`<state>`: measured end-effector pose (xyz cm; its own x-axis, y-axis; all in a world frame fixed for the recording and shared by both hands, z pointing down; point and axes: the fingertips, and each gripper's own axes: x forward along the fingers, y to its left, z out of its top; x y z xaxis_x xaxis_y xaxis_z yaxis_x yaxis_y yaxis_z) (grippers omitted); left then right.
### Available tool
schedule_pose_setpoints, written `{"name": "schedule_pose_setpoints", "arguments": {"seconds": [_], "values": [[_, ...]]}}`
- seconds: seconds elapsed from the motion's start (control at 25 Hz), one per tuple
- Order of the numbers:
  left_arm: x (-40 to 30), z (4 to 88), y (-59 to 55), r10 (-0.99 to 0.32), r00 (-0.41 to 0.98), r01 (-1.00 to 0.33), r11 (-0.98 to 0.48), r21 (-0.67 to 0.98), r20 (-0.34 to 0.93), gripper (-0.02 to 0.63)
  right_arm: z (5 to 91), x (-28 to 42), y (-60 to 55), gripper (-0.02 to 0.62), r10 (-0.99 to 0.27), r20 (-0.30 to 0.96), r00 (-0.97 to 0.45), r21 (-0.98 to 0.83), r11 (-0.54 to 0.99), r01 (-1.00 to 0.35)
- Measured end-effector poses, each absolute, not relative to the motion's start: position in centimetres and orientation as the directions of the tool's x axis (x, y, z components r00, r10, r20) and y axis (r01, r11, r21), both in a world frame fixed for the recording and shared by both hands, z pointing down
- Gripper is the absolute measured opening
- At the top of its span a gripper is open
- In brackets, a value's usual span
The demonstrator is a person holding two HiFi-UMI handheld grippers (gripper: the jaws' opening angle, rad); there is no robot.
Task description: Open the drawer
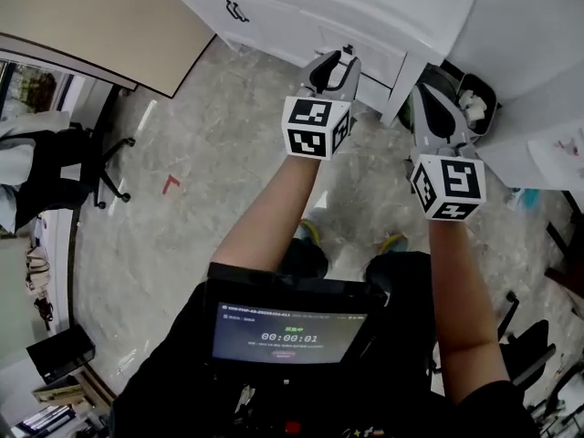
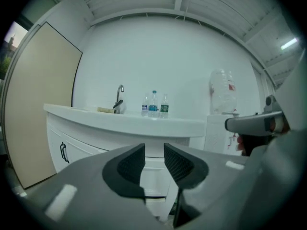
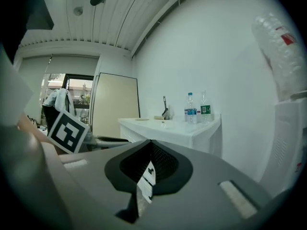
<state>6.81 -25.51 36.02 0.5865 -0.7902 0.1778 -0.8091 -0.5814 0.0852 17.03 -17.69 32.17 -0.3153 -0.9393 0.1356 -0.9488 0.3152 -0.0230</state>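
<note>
Room first: pale marbled tile floor [image 1: 201, 153], a white sink cabinet [image 1: 274, 26] along the wall, a beige panel [image 1: 100, 16] beside it, and an office chair [image 1: 64, 167] with a jacket off to the left. On the cabinet's surface [image 2: 144, 121] there's a faucet [image 2: 119, 97] and three small water bottles [image 2: 153, 104]. A water dispenser [image 2: 223, 97] stands just right of it, with a small bin [image 1: 476, 103] at its foot.

Looks like the approach step to me. The drawer [image 1: 379, 62] sits shut under the surface at the cabinet's right end. The left tool [image 1: 339, 57] is aimed right at it, pads spread a little with nothing between them, and the drawer front [image 2: 153, 174] shows through the gap. I can't make out a handle on it from any view, though the cupboard door further left has a black one.

The right tool [image 1: 427, 99] hangs off to the side, clenched. A small white printed tag shows at its seam [image 3: 151, 150]; I can't tell whether it's gripped or just stuck on.

My guess for the next move: close in with the left tool, find a handle or edge, clamp, then pull straight back.
</note>
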Motion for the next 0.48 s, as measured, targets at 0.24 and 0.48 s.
{"name": "schedule_pose_setpoints", "arguments": {"seconds": [0.24, 0.48], "values": [[6.1, 49.2, -33.4, -0.778, 0.593, -0.802, -0.594, 0.066, 0.206, 0.132, 42.3, 16.5, -22.1, 0.023, -0.951, 0.124, -0.283, 0.016, 0.287, -0.958], [6.2, 56.4, -38.2, -0.774, 0.6, -0.796, -0.602, 0.056, 0.202, 0.137, 48.9, 16.2, -24.8, 0.023, -0.959, 0.106, -0.263, 0.041, 0.269, -0.962]]}}
